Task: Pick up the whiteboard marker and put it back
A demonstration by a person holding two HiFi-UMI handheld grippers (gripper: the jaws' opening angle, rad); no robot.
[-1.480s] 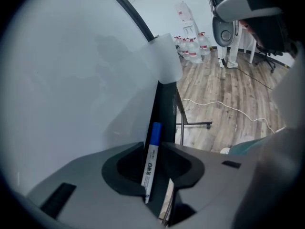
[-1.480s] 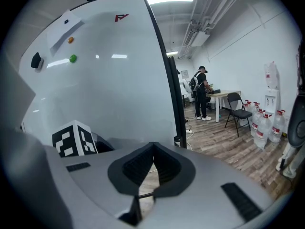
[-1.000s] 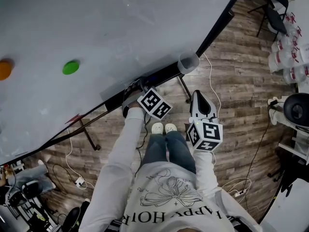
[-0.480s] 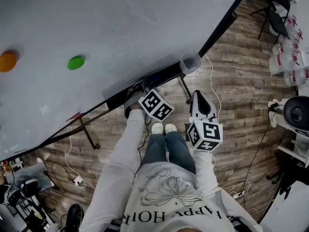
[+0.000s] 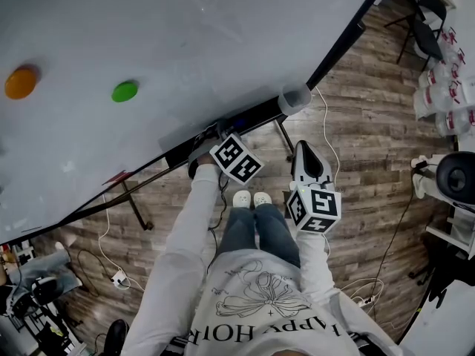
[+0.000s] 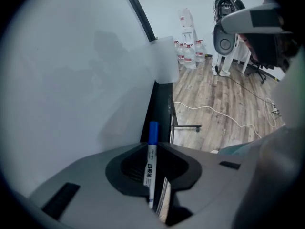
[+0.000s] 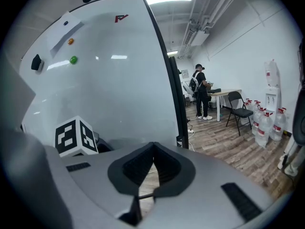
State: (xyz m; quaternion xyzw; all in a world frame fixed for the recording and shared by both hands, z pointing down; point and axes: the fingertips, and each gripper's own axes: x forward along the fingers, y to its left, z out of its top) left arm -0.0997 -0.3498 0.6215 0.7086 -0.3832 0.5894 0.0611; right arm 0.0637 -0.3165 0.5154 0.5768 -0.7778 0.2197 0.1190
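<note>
Head view: the left arm is stretched forward, and the left gripper [image 5: 210, 138] is held at the tray [image 5: 256, 114] along the lower edge of the whiteboard [image 5: 185, 50]. In the left gripper view its jaws are seen clamped on the marker [image 6: 150, 168], whose blue cap [image 6: 153, 133] points forward along the tray, close beside the whiteboard's face. The right arm is bent near the body, and the right gripper [image 5: 306, 153] is held off the whiteboard, over the floor [image 5: 356, 124], aimed toward the board. Its jaws are pressed together at the tips, with nothing between them. A green magnet [image 5: 125, 90] and an orange magnet [image 5: 21, 82] are stuck on the whiteboard. Against a second earlier, both grippers are found in nearly the same places, the marker being kept at the tray. The magnets are seen slightly farther right in the head view.
</note>
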